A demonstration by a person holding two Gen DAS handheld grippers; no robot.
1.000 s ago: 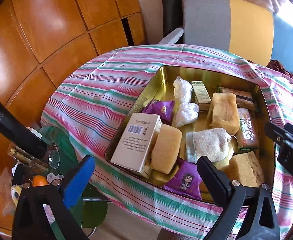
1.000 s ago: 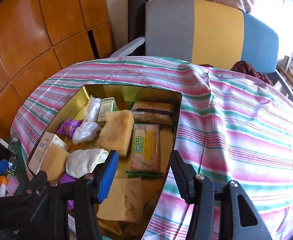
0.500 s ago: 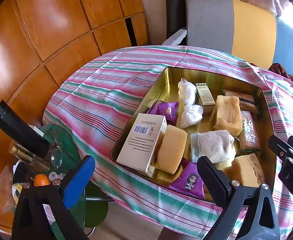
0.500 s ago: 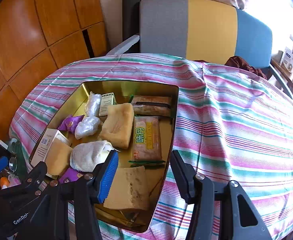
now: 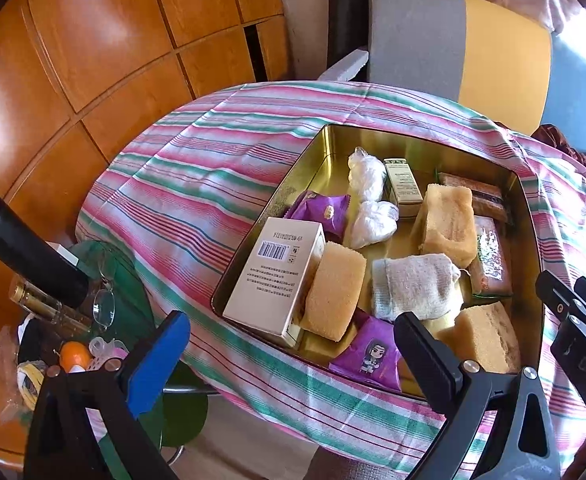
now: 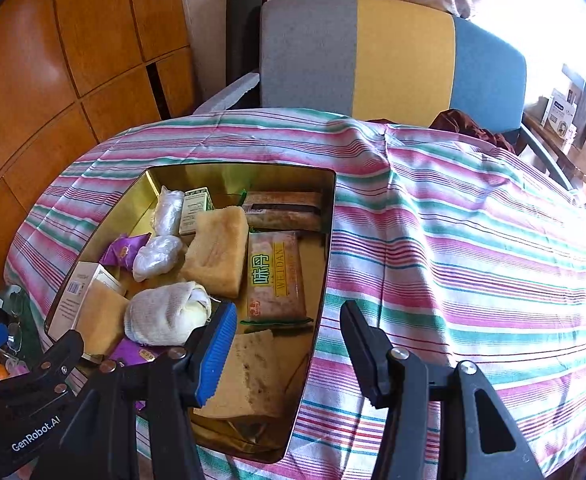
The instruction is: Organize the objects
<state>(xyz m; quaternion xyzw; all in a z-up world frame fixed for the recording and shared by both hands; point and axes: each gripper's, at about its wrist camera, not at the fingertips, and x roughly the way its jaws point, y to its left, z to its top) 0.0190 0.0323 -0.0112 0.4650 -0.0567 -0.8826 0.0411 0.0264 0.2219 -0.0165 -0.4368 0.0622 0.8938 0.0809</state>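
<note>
A gold metal tray (image 5: 373,136) (image 6: 233,172) sits on a striped tablecloth and holds several items: a white box (image 5: 277,276), yellow sponges (image 5: 335,290) (image 6: 219,254), a rolled white sock (image 5: 413,284) (image 6: 165,312), purple snack packets (image 5: 369,354), plastic-wrapped bundles (image 5: 367,200), a small green-white box (image 5: 403,186) and snack bars (image 6: 277,276). My left gripper (image 5: 293,348) is open and empty above the tray's near edge. My right gripper (image 6: 289,328) is open and empty above the tray's near right corner.
The striped tablecloth (image 6: 473,240) spreads bare to the right of the tray. A grey, yellow and blue chair (image 6: 393,60) stands behind the table. A side stand with bottles, glasses and an orange (image 5: 73,356) is at the lower left. Wooden panels (image 5: 93,60) line the left wall.
Both grippers have pulled back and up from the tray, so more of the table shows. Nothing in the tray has moved. Both grippers stay open.
</note>
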